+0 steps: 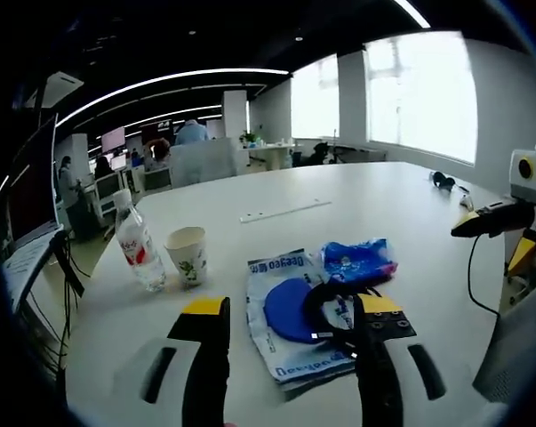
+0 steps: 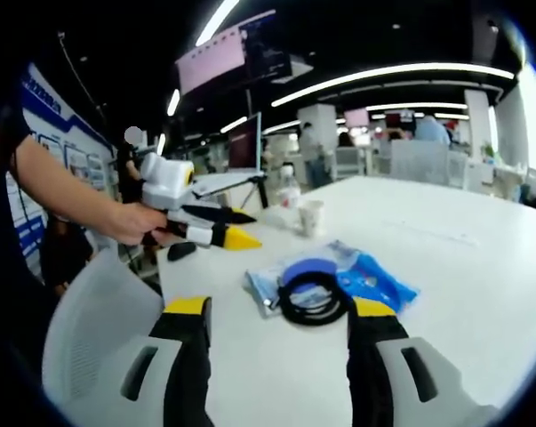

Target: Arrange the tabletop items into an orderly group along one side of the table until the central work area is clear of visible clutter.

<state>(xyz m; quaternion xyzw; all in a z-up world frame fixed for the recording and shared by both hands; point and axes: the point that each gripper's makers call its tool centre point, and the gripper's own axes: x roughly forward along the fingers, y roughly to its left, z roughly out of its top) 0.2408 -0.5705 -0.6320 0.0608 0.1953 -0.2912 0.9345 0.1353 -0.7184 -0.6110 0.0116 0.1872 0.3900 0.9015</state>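
Note:
A clear plastic bag (image 1: 281,360) with blue print lies flat on the white table (image 1: 356,196). On it sit a blue round disc (image 1: 285,311) and a black ring (image 1: 332,307), with a blue packet (image 1: 356,261) at its far edge. Left of them stand a paper cup (image 1: 188,253) and a water bottle (image 1: 139,247). My left gripper (image 1: 292,307) is open just short of the bag. My right gripper (image 2: 281,311) is open too, and the black ring (image 2: 314,298) lies just past its tips beside the blue disc (image 2: 308,267) and blue packet (image 2: 379,283). Cup (image 2: 311,216) and bottle (image 2: 289,185) stand beyond.
A white strip (image 1: 285,211) lies mid-table and a small black object (image 1: 443,180) sits far right. The right gripper (image 1: 481,220) reaches in from the right above a black cable (image 1: 470,276). A hand (image 2: 134,222) holds the left gripper (image 2: 219,233) above a grey chair back (image 2: 99,329). A laptop (image 2: 241,147) stands behind.

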